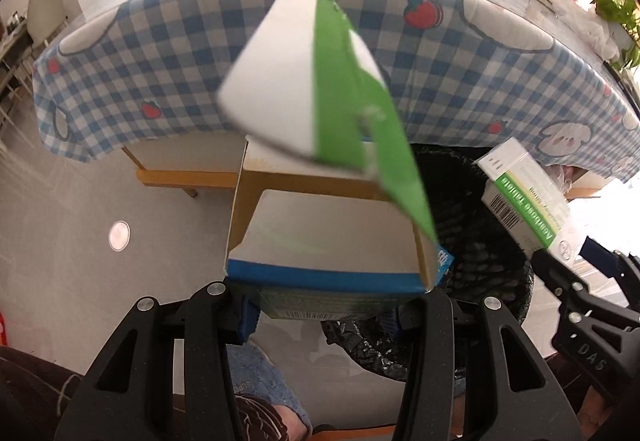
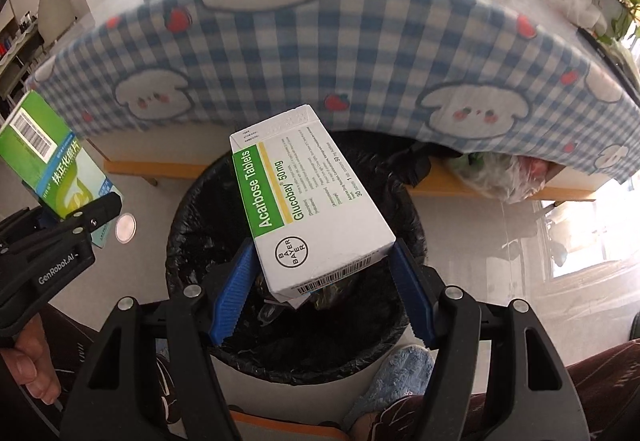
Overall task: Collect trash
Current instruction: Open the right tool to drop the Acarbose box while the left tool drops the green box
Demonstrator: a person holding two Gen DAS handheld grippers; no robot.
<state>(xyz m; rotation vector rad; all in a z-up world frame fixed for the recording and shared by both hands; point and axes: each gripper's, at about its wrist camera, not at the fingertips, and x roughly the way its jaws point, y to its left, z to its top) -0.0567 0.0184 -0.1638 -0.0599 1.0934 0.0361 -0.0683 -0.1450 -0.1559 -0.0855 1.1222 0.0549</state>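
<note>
My left gripper is shut on an opened green and white carton with its flap standing up; the carton also shows in the right wrist view. My right gripper is shut on a white and green Acarbose tablet box, held above the black-lined trash bin. The tablet box also shows in the left wrist view, over the bin. The left carton is beside the bin's left rim, above the floor.
A table with a blue checked cloth stands just behind the bin, its wooden frame low behind the rim. Plastic bags lie under the table at right. A person's slippered foot is near the bin's front.
</note>
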